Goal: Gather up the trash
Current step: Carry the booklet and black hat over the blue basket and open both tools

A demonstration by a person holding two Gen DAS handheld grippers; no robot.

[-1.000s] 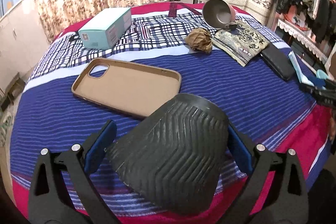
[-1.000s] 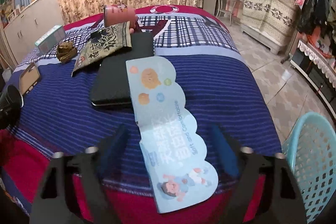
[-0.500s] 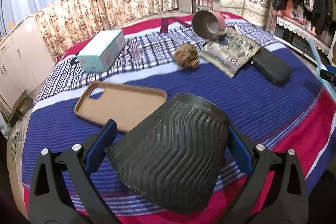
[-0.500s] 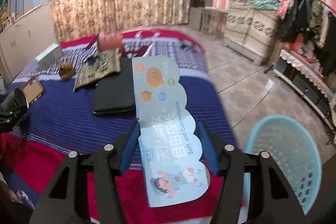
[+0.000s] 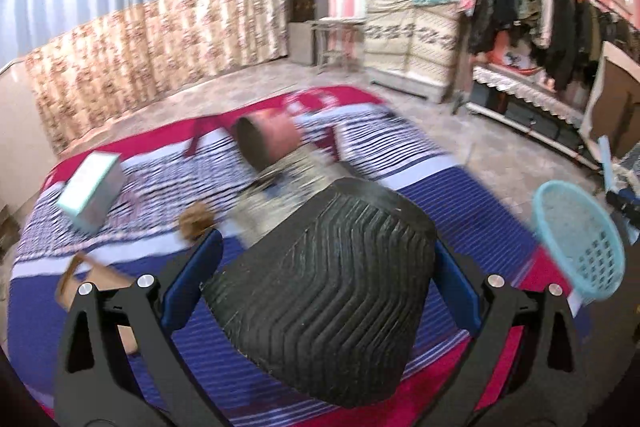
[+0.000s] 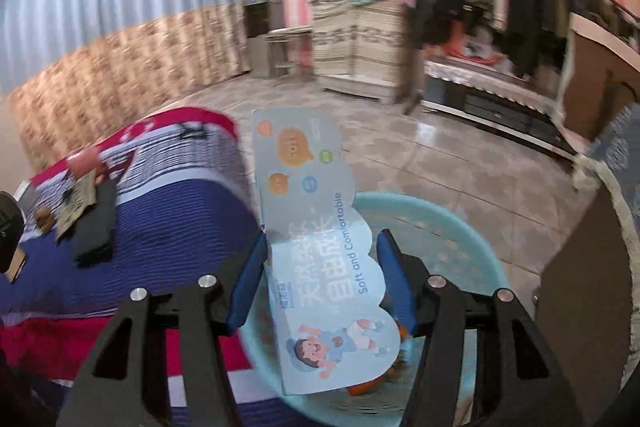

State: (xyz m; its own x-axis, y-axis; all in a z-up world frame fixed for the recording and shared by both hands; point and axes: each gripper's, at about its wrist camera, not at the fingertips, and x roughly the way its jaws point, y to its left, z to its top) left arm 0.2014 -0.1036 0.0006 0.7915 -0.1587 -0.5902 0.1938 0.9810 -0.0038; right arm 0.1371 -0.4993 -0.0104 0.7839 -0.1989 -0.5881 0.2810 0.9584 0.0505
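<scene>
I've swung both hands off the bed (image 5: 460,195) toward the teal basket (image 6: 452,227) on the floor, so the drop comes next. My right gripper (image 6: 320,279), clenched on the blue card (image 6: 316,227), now hangs over it; my left gripper (image 5: 328,279) carries the black ridged cup (image 5: 324,283), the basket off to its right.

A bed (image 5: 472,195) under a blue-striped, red-edged cover carries a teal box (image 5: 90,191), a tan phone case (image 5: 100,279), a crumpled brown wad (image 5: 194,221), a pink pot (image 5: 266,143) on its side, a patterned cloth (image 6: 76,203) and a black case (image 6: 96,223). A teal basket (image 6: 464,227) stands on the tiled floor (image 6: 460,155) just beside the bed.
</scene>
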